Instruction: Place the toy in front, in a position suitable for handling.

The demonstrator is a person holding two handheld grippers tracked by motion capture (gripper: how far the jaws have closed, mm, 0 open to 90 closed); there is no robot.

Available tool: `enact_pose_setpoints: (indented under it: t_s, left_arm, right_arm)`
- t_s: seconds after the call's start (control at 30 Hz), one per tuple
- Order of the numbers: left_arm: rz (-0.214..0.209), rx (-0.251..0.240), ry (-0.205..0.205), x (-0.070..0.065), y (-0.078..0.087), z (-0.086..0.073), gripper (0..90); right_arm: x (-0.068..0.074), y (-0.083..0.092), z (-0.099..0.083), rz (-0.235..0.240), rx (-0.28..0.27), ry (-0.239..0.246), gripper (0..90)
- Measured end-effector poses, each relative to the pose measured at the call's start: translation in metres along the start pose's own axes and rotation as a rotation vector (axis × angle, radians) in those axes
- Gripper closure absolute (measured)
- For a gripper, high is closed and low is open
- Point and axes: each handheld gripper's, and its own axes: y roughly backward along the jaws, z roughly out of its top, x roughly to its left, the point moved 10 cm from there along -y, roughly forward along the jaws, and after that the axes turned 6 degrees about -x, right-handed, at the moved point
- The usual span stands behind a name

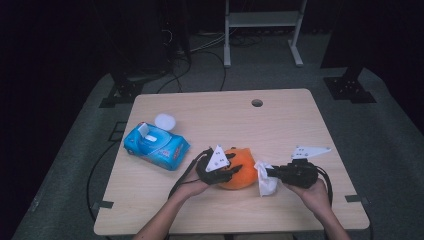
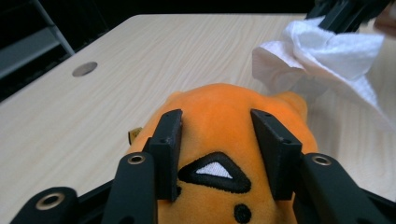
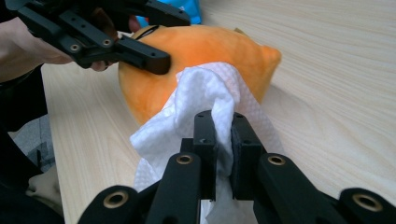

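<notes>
An orange plush toy (image 1: 246, 175) lies on the wooden table (image 1: 225, 115) near its front edge. My left gripper (image 1: 234, 165) comes at it from the left, and its jaws clasp the toy's top (image 2: 219, 116) on both sides, pads pressing into the plush above a black-and-white stitched triangle. My right gripper (image 3: 223, 135) is shut on a crumpled white wipe (image 3: 201, 93), which hangs from the jaws and rests against the toy's right side (image 3: 205, 46). From above, the wipe (image 1: 266, 184) sits between the toy and the right gripper (image 1: 272, 173).
A blue wipes packet (image 1: 156, 146) with its flap up lies at the left of the table, a small white round lid (image 1: 165, 121) just behind it. A cable hole (image 1: 257, 103) is near the far edge. A metal frame (image 1: 262, 30) stands on the floor beyond.
</notes>
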Motion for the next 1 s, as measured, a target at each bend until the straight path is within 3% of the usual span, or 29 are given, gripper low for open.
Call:
enact_pose_setpoints:
  t_s: [0.17,0.33,0.63,0.73,1.0]
  left_arm:
    - [-0.020,-0.031,0.063,-0.001,0.006,0.001,42.1]
    - [-0.042,-0.049,0.092,-0.004,0.010,0.007,35.0]
    - [-0.027,-0.079,0.111,-0.001,0.025,0.017,24.9]
    - [-0.021,-0.081,0.119,0.001,0.030,0.016,23.2]
    - [0.026,-0.078,0.146,0.015,0.054,0.006,20.5]
  right_arm:
    - [-0.003,0.001,0.003,-0.013,-0.007,-0.001,82.7]
    - [-0.011,0.004,0.010,-0.043,-0.016,0.008,82.7]
    - [-0.062,0.011,0.014,-0.186,0.015,0.007,82.7]
    - [-0.070,0.013,0.017,-0.203,0.010,0.000,82.7]
    - [-0.110,0.017,0.021,-0.282,0.030,-0.033,82.6]
